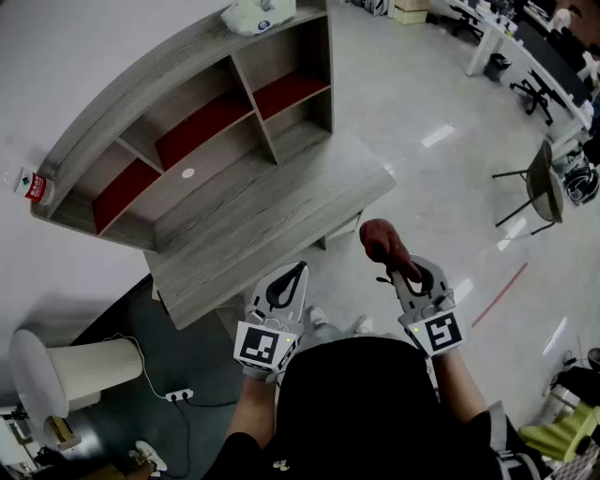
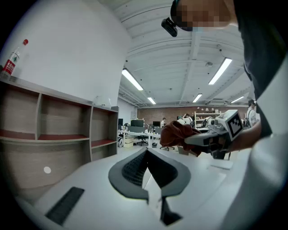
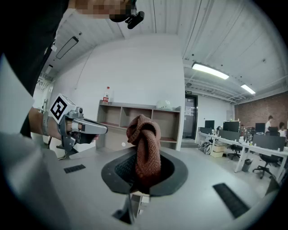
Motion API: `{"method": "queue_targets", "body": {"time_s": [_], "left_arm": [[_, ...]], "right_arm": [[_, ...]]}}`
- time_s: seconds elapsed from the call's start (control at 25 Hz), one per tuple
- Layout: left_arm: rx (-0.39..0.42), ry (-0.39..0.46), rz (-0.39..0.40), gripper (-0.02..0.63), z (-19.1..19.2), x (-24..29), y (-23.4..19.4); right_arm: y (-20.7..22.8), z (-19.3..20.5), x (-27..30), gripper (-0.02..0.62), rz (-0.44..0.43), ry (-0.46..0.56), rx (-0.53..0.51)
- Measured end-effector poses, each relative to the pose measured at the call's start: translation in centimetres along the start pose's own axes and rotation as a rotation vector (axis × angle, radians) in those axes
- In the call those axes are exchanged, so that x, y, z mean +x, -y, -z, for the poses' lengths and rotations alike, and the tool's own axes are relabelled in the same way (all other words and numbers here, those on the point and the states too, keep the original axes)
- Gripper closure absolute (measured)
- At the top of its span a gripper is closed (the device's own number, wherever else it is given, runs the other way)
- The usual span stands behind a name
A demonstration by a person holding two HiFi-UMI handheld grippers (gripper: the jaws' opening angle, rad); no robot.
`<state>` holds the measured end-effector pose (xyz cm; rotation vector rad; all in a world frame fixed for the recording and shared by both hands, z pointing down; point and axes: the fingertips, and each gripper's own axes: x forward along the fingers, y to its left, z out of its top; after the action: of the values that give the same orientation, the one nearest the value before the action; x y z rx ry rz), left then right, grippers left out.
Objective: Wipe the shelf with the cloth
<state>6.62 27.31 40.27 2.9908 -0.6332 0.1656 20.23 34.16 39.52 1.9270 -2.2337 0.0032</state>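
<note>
Right gripper: the right gripper [image 1: 397, 266] has its jaws clamped tight on the cloth [image 1: 380, 242], and its own view shows the knitted fabric pinched right between the pads [image 3: 120, 170].
Cloth: reddish-brown and bunched into a knot-like lump [image 3: 145, 143], it stands up out of the jaws, with the loose bulk past the tips.
Where the cloth is: up in the air in front of the person, over the grey floor [image 1: 441, 178] just off the near edge of the shelf [image 1: 246, 228], touching no part of it.
Left gripper: the left gripper [image 1: 298, 269] is closed too, its tips meeting in a point with nothing in them, as its own view [image 2: 146, 150] shows plainly.
The pair: both are held out side by side, roughly level, with the left one nearer the shelf. From the left gripper view, the right gripper [image 2: 191, 138] and its cloth [image 2: 176, 133] show off to the side.
Shelf: a grey wood unit with open compartments [image 3: 135, 116], red on the inner boards, and a broad flat surface in front.
On top: a bottle [image 1: 33, 187] with a red label stands at one end, and a white bag [image 1: 259, 13] sits at the other.
Small detail: a small white round spot [image 1: 187, 172] shows on the wood below the compartments.
</note>
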Motion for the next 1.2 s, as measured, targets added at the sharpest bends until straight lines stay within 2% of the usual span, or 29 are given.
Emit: {"method": "queue_targets", "body": {"time_s": [0.12,0.28,0.72,1.0,1.2], "left_arm": [[0.027,-0.028,0.027,0.6,0.9,-0.2,-1.2],[0.023,-0.01,0.046,0.6,0.8,-0.2,-3.8],[-0.014,-0.036,0.014,0.6,2.4,-2.1,-11.7],[-0.033,-0.055,-0.038,0.6,3.6,-0.8,-15.0],[-0.049,-0.084,-0.122,0.6,3.9,2.1,-18.2]], "right_arm": [[-0.5,-0.2,1.5,0.575,0.004,-0.008,-0.005],[-1.4,-0.5,3.9,0.575,0.01,-0.017,-0.008],[-4.4,-1.6,10.8,0.575,0.006,-0.048,-0.019],[-3.8,-0.6,14.8,0.575,-0.042,-0.068,-0.029],[-1.0,-0.5,19.5,0.575,-0.109,-0.053,-0.021]]}}
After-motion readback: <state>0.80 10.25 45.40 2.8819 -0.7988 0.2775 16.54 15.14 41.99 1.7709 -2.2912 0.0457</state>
